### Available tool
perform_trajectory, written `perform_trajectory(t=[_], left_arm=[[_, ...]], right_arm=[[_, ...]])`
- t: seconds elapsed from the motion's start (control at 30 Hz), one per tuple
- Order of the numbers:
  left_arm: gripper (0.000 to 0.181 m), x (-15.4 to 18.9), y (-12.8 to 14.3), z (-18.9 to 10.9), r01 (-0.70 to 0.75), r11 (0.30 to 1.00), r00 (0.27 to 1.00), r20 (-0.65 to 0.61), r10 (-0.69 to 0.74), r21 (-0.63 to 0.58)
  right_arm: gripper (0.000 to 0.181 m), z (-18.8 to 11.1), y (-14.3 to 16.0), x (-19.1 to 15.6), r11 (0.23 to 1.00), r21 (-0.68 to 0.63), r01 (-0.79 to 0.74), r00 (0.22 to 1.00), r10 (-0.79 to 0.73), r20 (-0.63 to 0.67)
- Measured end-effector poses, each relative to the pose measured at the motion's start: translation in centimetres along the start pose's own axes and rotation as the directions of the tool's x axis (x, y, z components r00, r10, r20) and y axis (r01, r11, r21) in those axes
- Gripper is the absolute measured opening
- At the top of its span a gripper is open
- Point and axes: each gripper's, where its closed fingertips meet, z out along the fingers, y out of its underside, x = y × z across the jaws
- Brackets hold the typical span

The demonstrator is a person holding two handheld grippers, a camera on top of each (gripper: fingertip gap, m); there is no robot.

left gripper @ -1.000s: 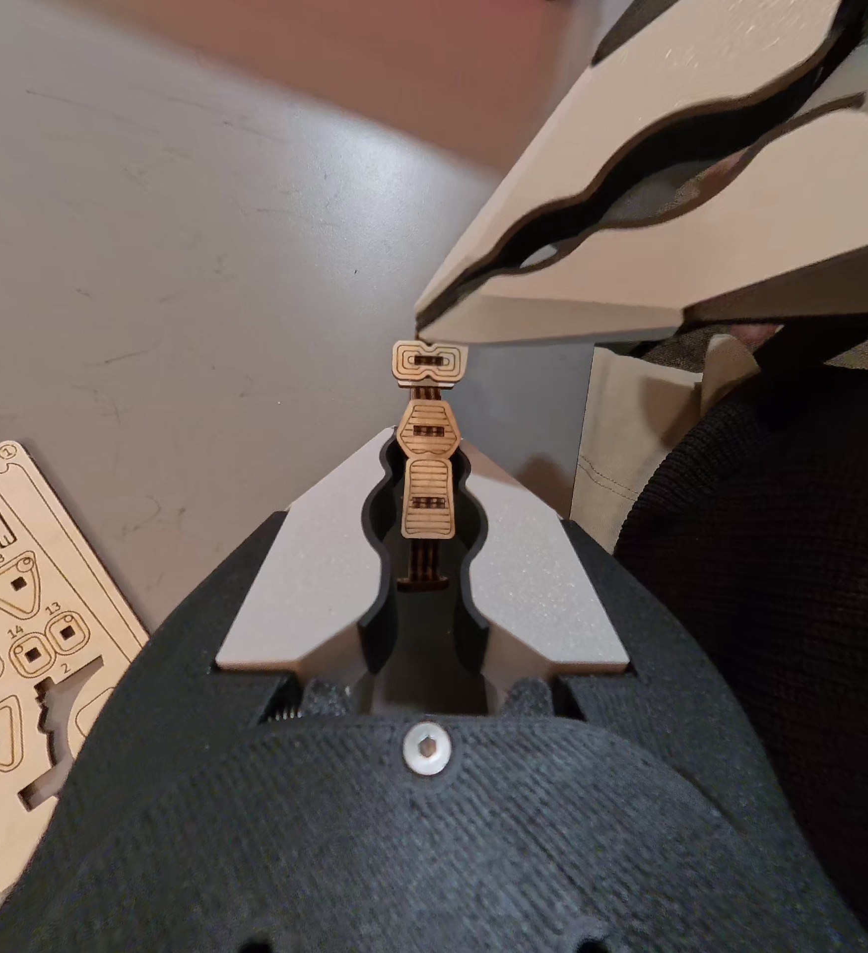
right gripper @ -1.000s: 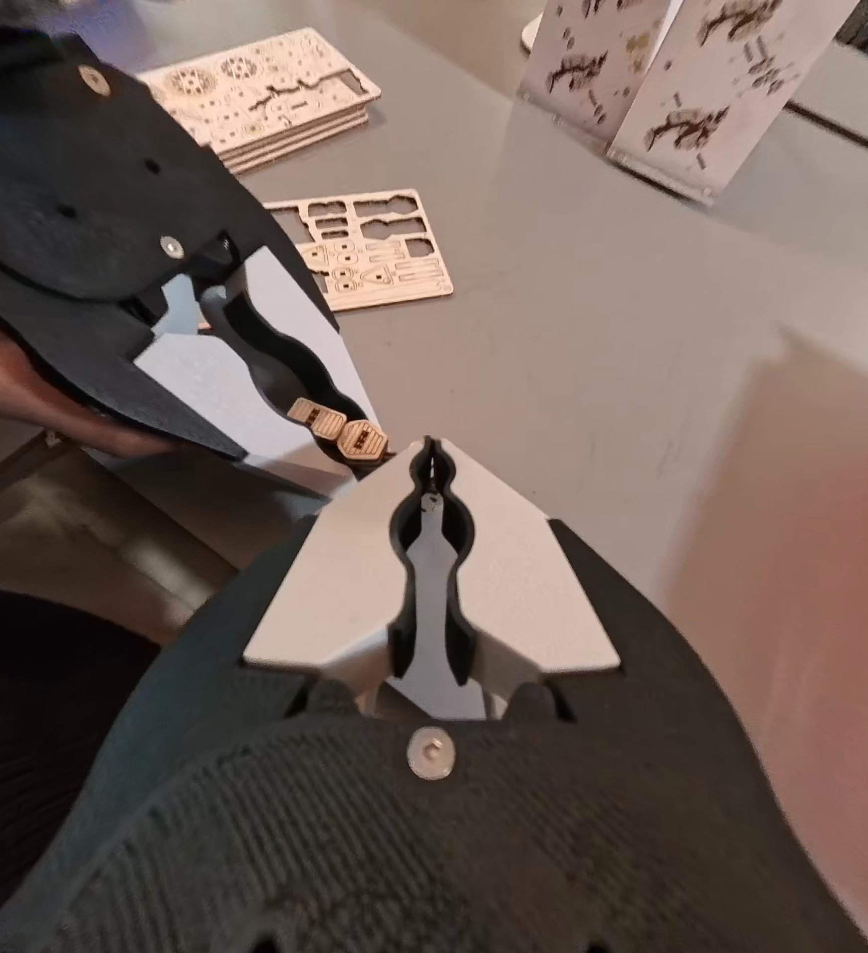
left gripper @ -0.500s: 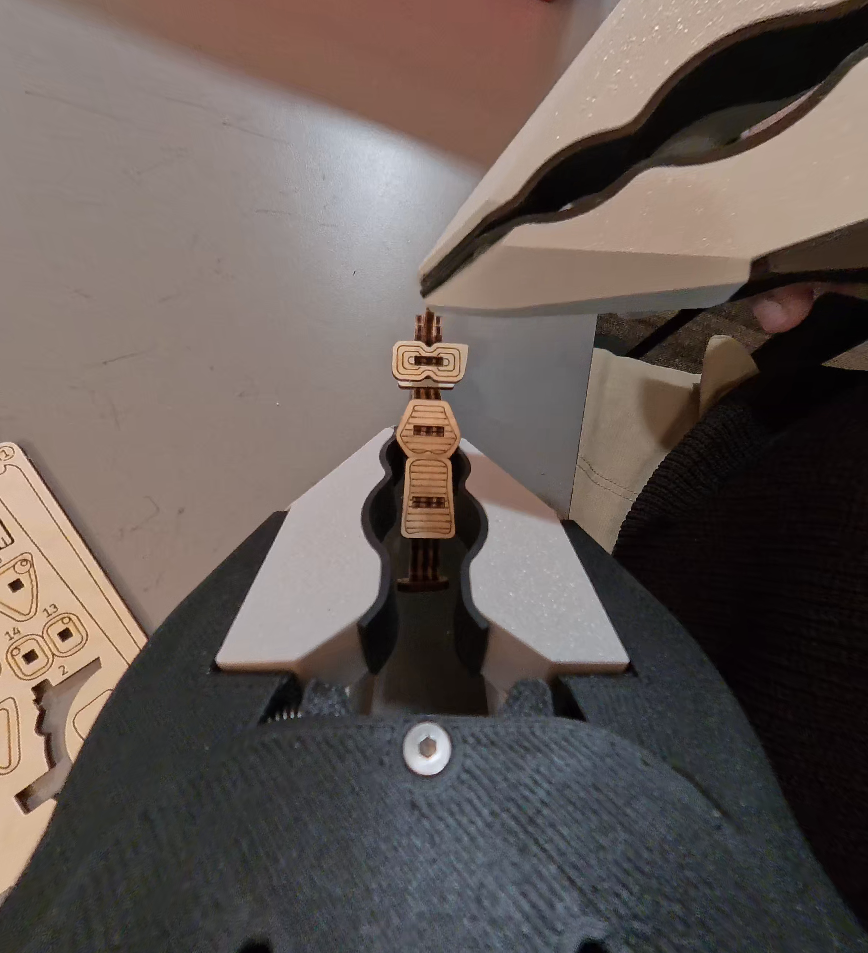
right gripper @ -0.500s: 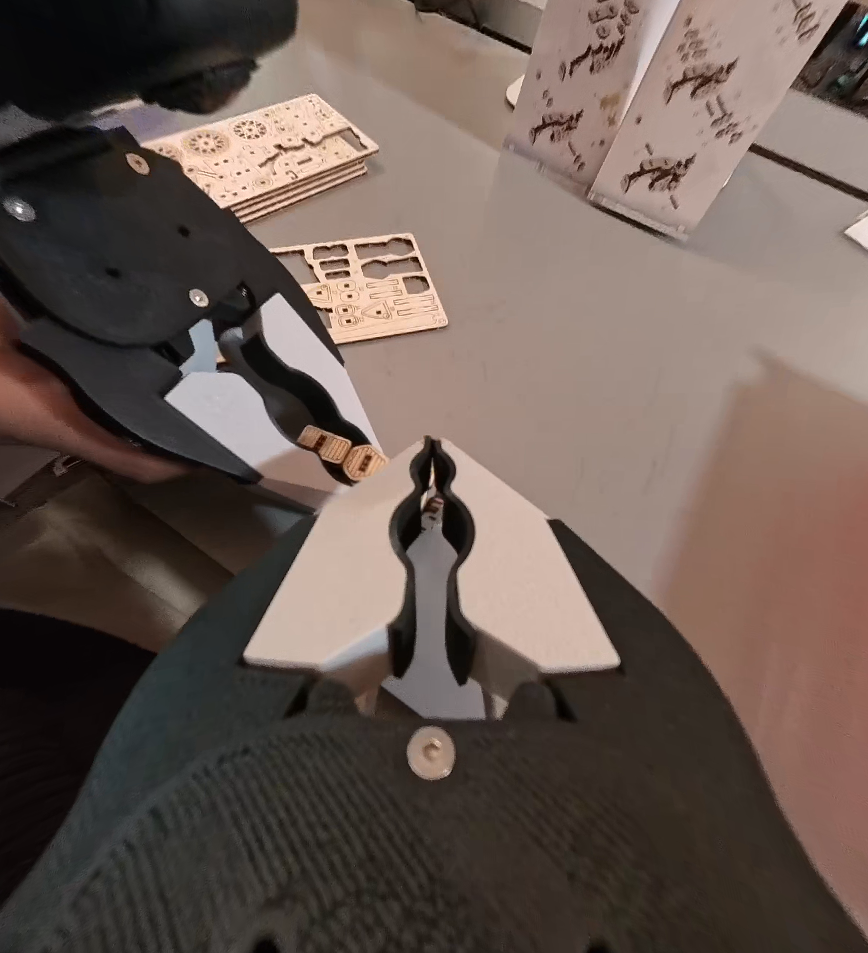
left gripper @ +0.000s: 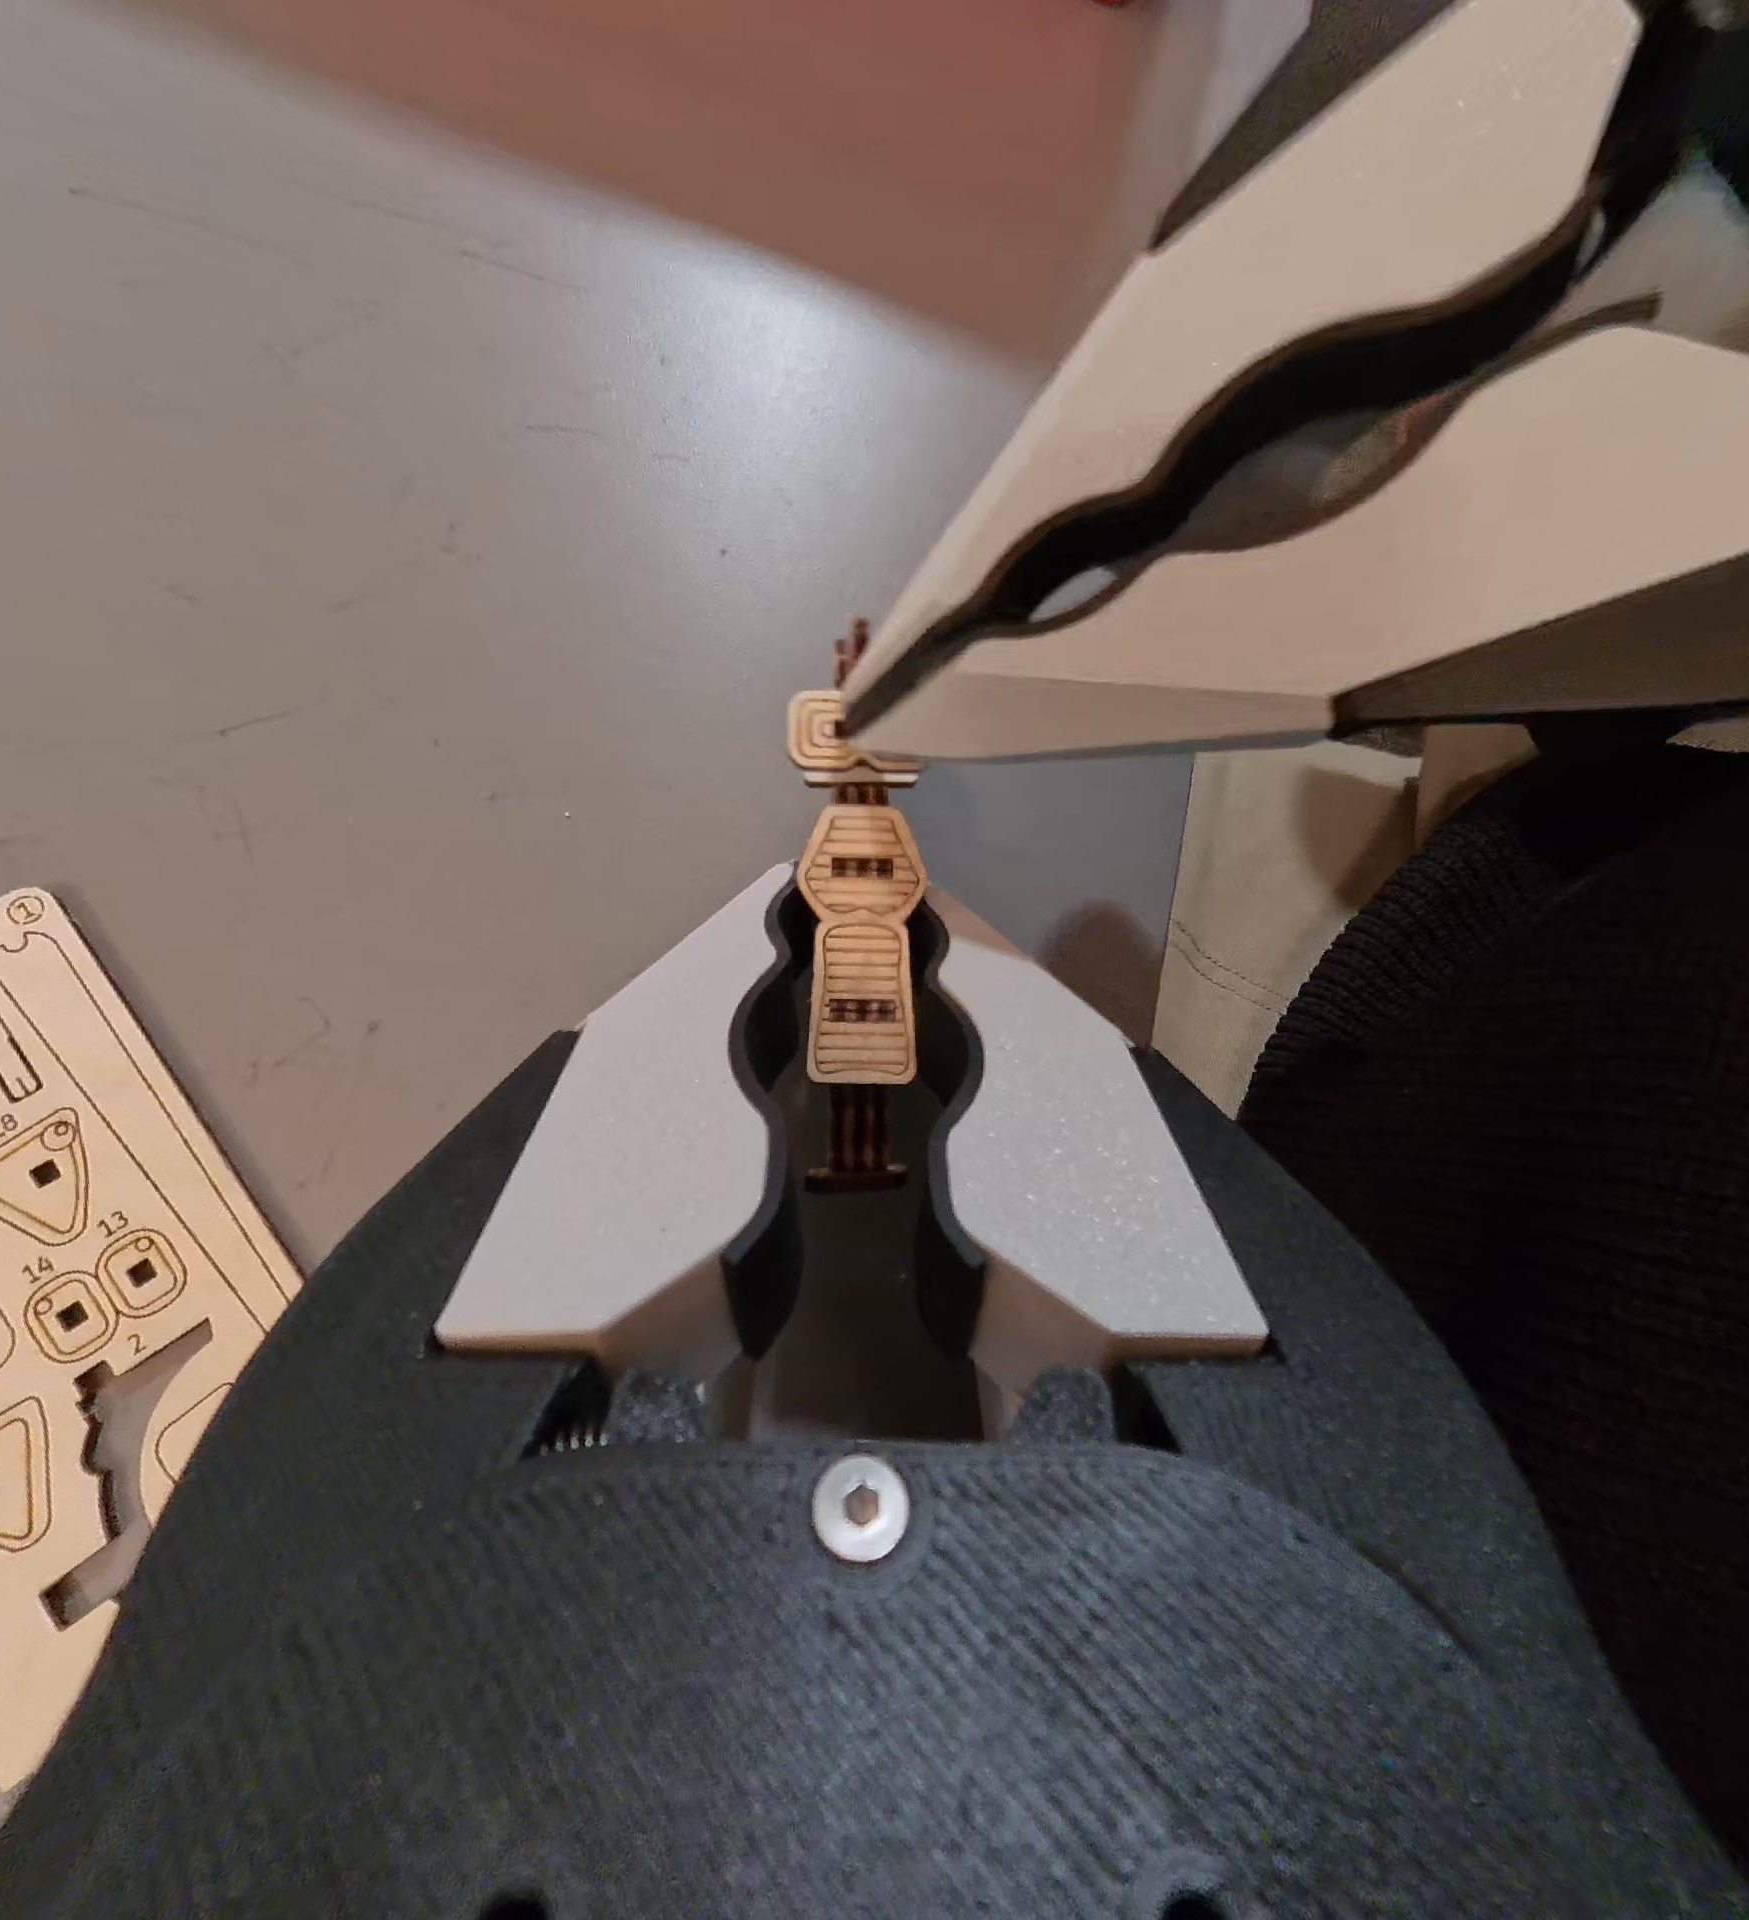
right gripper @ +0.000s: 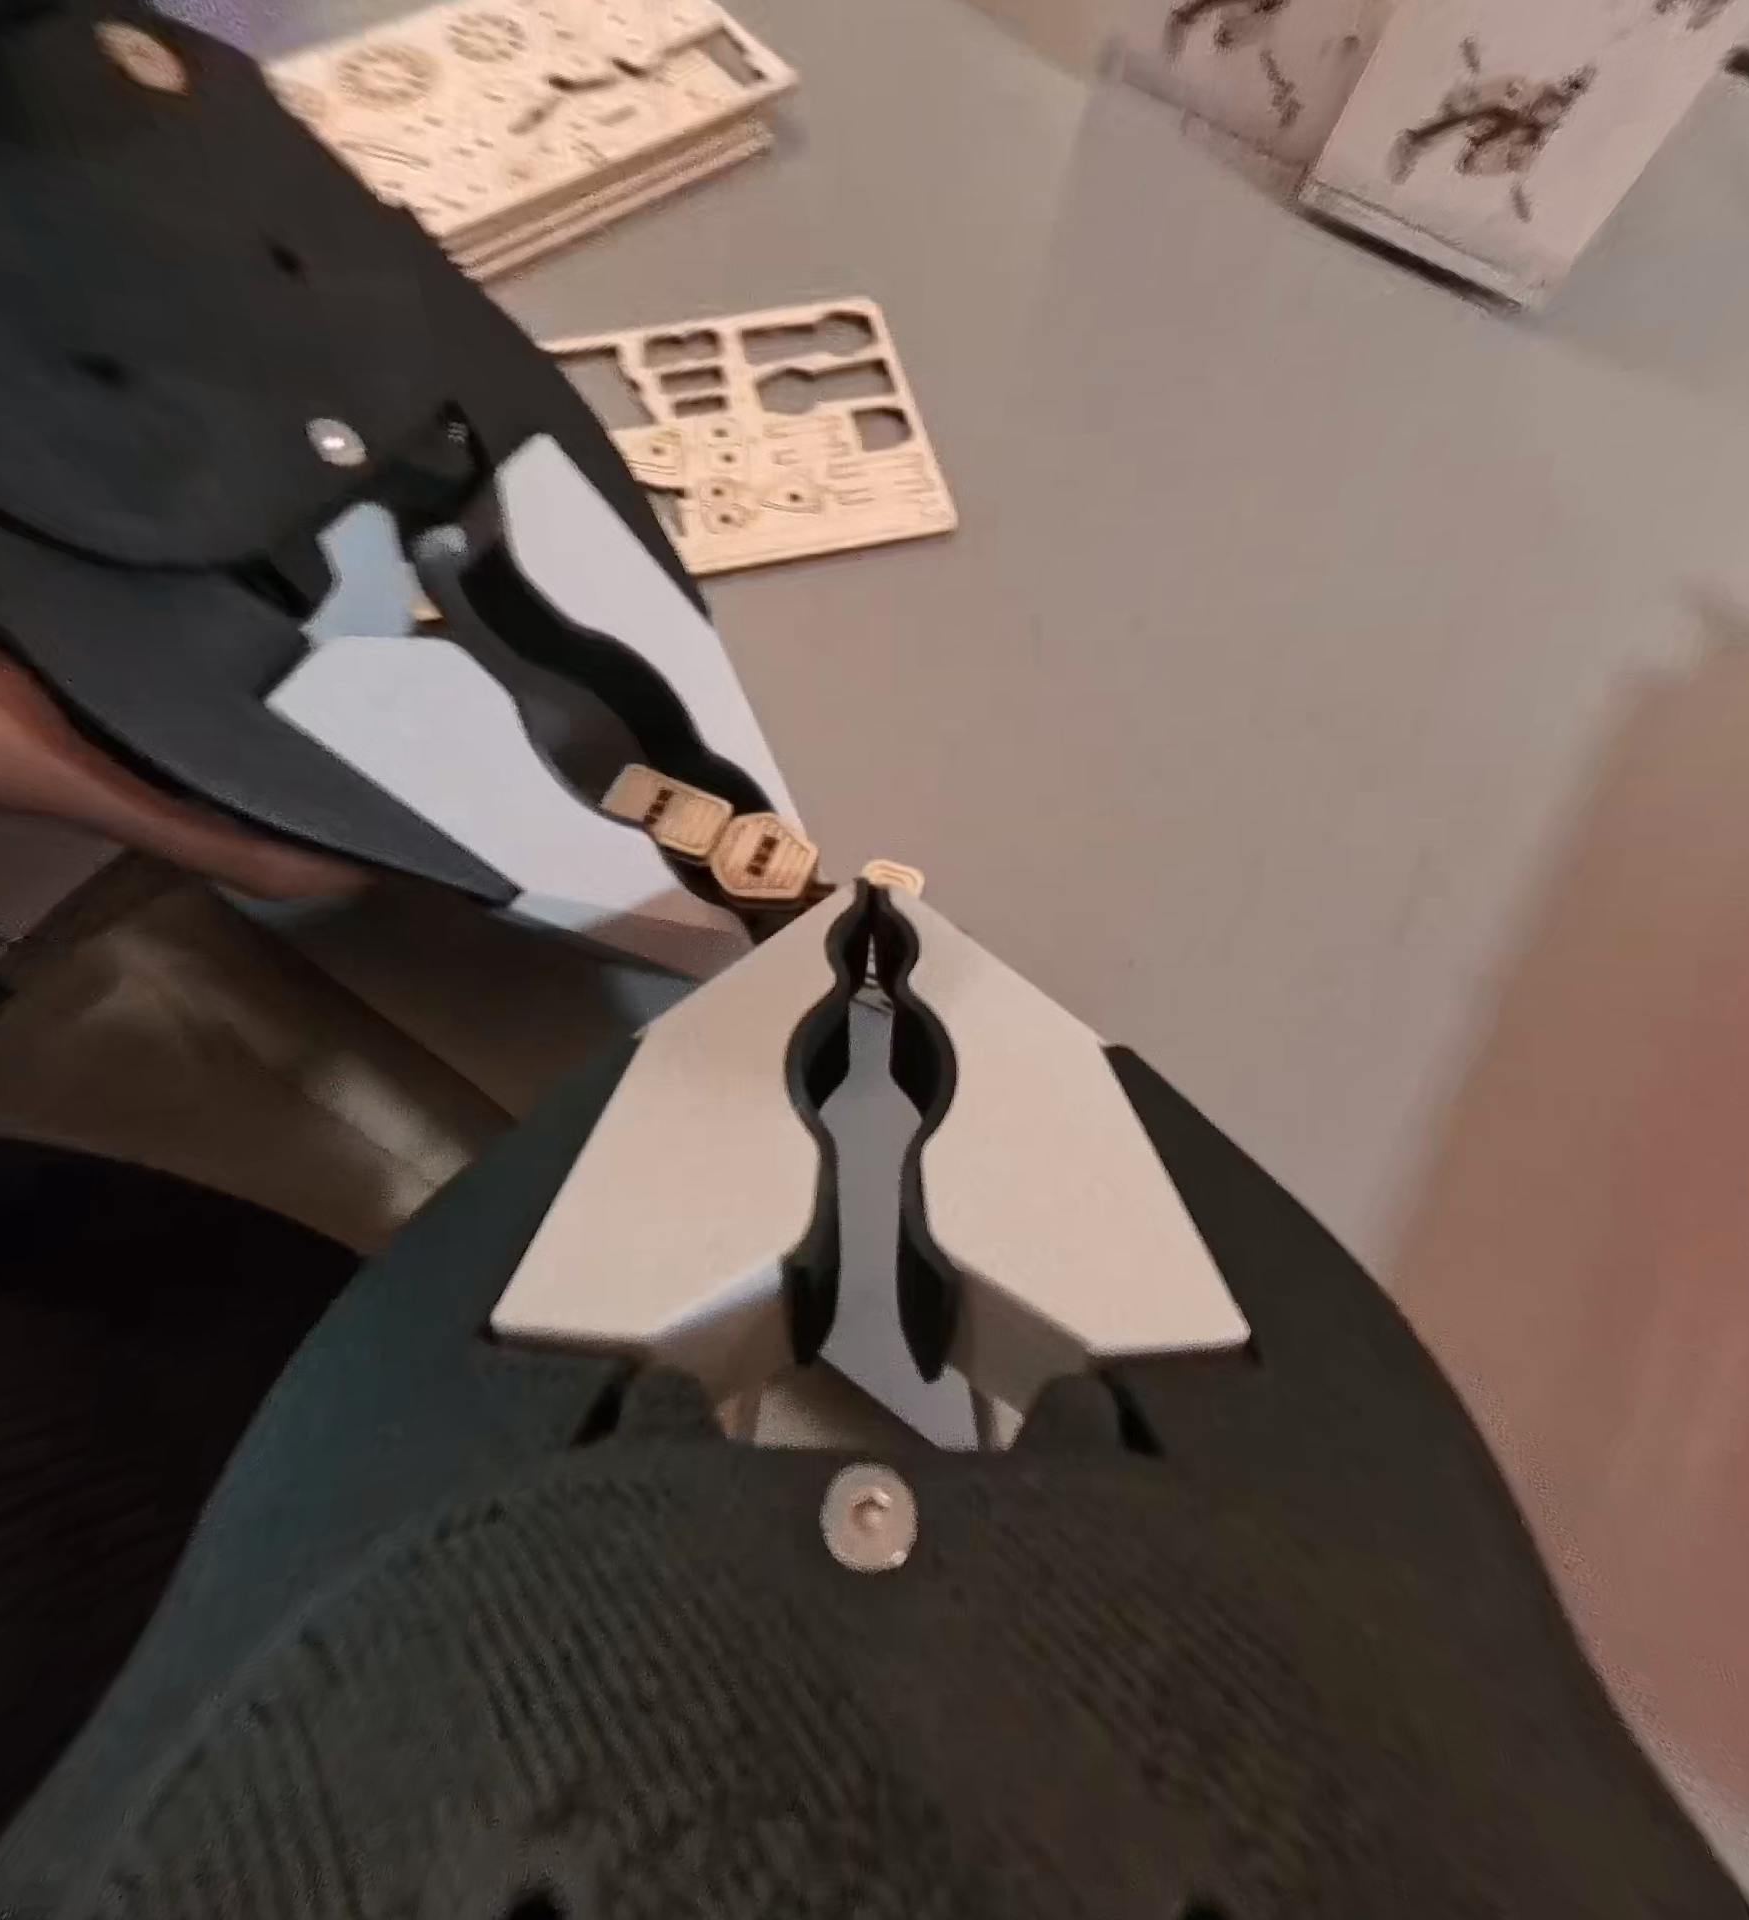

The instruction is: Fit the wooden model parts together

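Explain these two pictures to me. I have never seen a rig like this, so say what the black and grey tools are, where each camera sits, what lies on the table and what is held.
There is no robot arm. A person holds two hand-held grippers, each with a camera looking forward along its grey fingers.

The left wrist view shows the left gripper shut on a small wooden model of slatted plates on dark rods. The right gripper comes in from the upper right, its tip at the model's top plate.

The right wrist view shows the same meeting from the other side. The right gripper looks closed; whether it holds anything is unclear.

On the grey table lie a punched wooden sheet and a stack of sheets.
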Motion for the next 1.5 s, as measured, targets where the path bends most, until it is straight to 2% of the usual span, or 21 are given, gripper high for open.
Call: perform_trajectory(t=[0.07,0.23,0.33,0.4,0.6,0.77,0.97,1.07,1.13,1.33,1.43,1.5], left_arm=[[0.015,0.1,0.1,0.0,-0.005,1.000,1.000,-0.009,0.005,-0.004],[0.016,0.2,0.1,0.0,-0.005,1.000,1.000,-0.010,0.005,-0.003],[0.016,0.1,0.0,0.0,-0.004,1.000,1.000,-0.006,0.004,-0.001],[0.015,0.2,0.0,0.0,-0.009,1.000,1.000,-0.009,0.009,-0.003],[0.015,0.2,0.1,0.1,-0.008,1.000,1.000,-0.009,0.008,-0.004],[0.015,0.2,0.1,0.1,-0.009,1.000,1.000,-0.011,0.009,-0.005],[0.016,0.2,0.1,0.1,-0.010,1.000,1.000,-0.011,0.010,-0.005],[0.016,0.1,0.1,0.1,-0.010,1.000,1.000,-0.009,0.009,-0.005],[0.015,0.1,0.1,0.1,-0.011,1.000,1.000,-0.011,0.011,-0.007],[0.016,0.6,0.2,0.1,-0.047,0.999,0.998,-0.037,0.047,-0.007],[0.016,1.2,0.4,0.1,-0.119,0.993,0.991,-0.062,0.117,-0.017],[0.016,1.5,0.6,0.1,-0.172,0.985,0.984,-0.062,0.170,-0.028]], right_arm=[[0.000,0.0,0.1,0.0,1.000,-0.015,-0.021,1.000,0.021,0.019],[0.000,-1.5,-2.2,0.5,0.994,0.105,0.013,1.000,-0.010,-0.029],[0.000,0.0,0.0,0.4,1.000,-0.007,0.003,1.000,-0.003,-0.022],[0.000,0.0,0.2,0.4,1.000,-0.022,-0.002,1.000,0.002,-0.012],[0.000,-1.4,-2.0,0.4,0.996,0.086,0.036,0.999,-0.032,-0.042],[0.000,0.0,0.2,0.1,1.000,-0.022,0.002,1.000,-0.002,-0.002],[0.000,-1.3,-1.8,0.2,0.996,0.085,0.035,0.999,-0.033,-0.029],[0.000,-0.1,0.0,0.3,1.000,-0.009,0.026,0.999,-0.026,-0.028],[0.000,-0.2,0.2,0.2,1.000,-0.021,0.011,1.000,-0.011,-0.007],[0.000,-2.5,-3.1,1.1,0.985,0.153,0.076,0.997,-0.071,-0.033],[0.000,-2.6,-2.6,1.4,0.986,0.129,0.102,0.994,-0.106,0.030],[0.000,-2.8,-2.4,0.8,0.986,0.117,0.117,0.981,-0.133,0.141]])
